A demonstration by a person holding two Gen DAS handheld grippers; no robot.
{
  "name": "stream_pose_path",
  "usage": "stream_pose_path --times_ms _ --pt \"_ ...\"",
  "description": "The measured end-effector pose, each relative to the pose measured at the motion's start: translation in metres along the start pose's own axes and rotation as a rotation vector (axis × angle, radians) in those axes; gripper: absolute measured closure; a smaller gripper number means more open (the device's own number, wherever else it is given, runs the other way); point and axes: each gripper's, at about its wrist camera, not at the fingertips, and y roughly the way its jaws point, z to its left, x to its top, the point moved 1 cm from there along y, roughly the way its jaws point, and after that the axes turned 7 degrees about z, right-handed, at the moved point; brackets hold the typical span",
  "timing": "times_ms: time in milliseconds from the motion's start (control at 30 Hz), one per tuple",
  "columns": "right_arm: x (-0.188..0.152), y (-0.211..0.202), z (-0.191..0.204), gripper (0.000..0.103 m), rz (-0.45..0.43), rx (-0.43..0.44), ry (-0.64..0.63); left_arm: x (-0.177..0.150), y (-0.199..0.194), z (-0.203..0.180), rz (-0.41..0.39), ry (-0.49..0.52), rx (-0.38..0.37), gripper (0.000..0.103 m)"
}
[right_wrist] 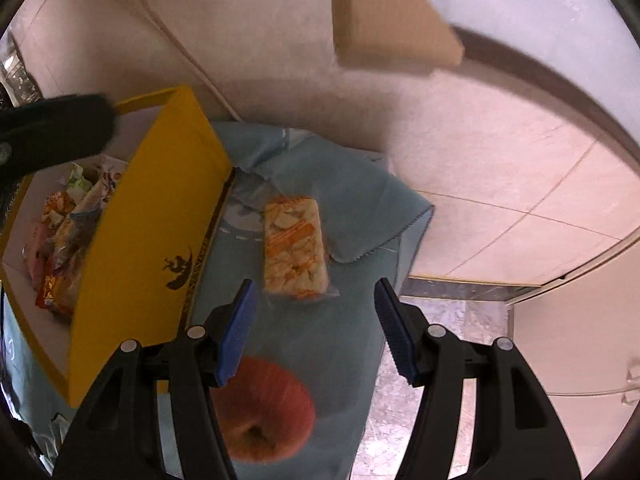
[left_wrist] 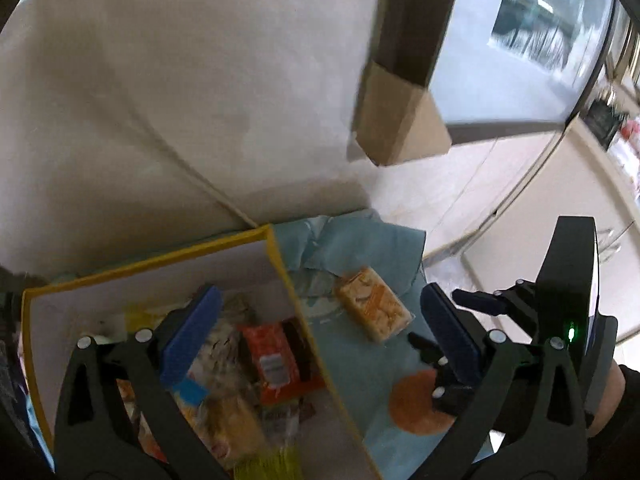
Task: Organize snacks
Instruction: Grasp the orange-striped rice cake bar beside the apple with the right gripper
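Yellow cardboard forms the open box [right_wrist: 152,216] that stands on a pale blue cloth [right_wrist: 352,208], its white interior holding a heap of wrapped snacks [left_wrist: 240,364], among them an orange packet [left_wrist: 272,360]. Outside the box, just beside its right wall, one orange-and-white snack packet [right_wrist: 294,250] lies flat on the cloth, apart from the box. Nearer the cameras on the same cloth rests a red apple [right_wrist: 264,408], well clear of the packet.

Left gripper [left_wrist: 316,332]: its blue-padded fingers [left_wrist: 192,332] stand wide apart and grip nothing; one finger hangs over the box interior, the other over the cloth on the far side of the box wall, so that the wall runs between them. The gripper points steeply downward.

Right gripper [right_wrist: 316,328]: its blue fingers [right_wrist: 236,332] are parted with nothing between the pads; the loose snack packet lies just beyond the fingertips, roughly centred on the gap, and is not touched. In the left wrist view this gripper appears as a black mechanism at the right edge, above the apple.

Background: a cardboard carton [left_wrist: 400,120] stands on the tiled floor [right_wrist: 500,168] beside a pale wall [left_wrist: 200,80]. The picture is blurred in both views.
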Motion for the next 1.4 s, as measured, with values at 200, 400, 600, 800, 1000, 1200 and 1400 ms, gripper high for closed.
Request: stream_pose_path --times_ms 200,400,600,800,1000,1200,1400 --pt "0.003 0.017 -0.023 0.042 -0.025 0.114 0.085 0.019 0.042 -0.004 0.145 -0.028 -0.003 0.002" --pt "0.002 0.032 -0.012 0.042 -0.03 0.102 0.012 0.021 0.053 0.024 0.149 -0.184 -0.052 0.002" --pt "0.005 0.048 0.009 0.042 0.003 0.02 -0.063 0.009 0.067 0.045 0.198 -0.285 -0.044 0.002" --pt "0.003 0.059 0.011 0.052 0.055 0.021 -0.044 0.005 0.068 0.047 0.203 -0.278 -0.014 0.002" --pt "-0.011 0.03 0.003 0.055 -0.017 0.079 -0.068 0.0 0.071 0.037 0.208 -0.239 -0.024 0.002" --pt "-0.026 0.017 0.011 0.056 -0.042 0.042 -0.112 -0.004 0.081 0.026 0.243 -0.24 -0.037 0.002" --pt "-0.02 0.025 0.027 0.051 -0.033 -0.064 -0.193 -0.011 0.093 0.029 0.287 -0.308 -0.032 0.002"
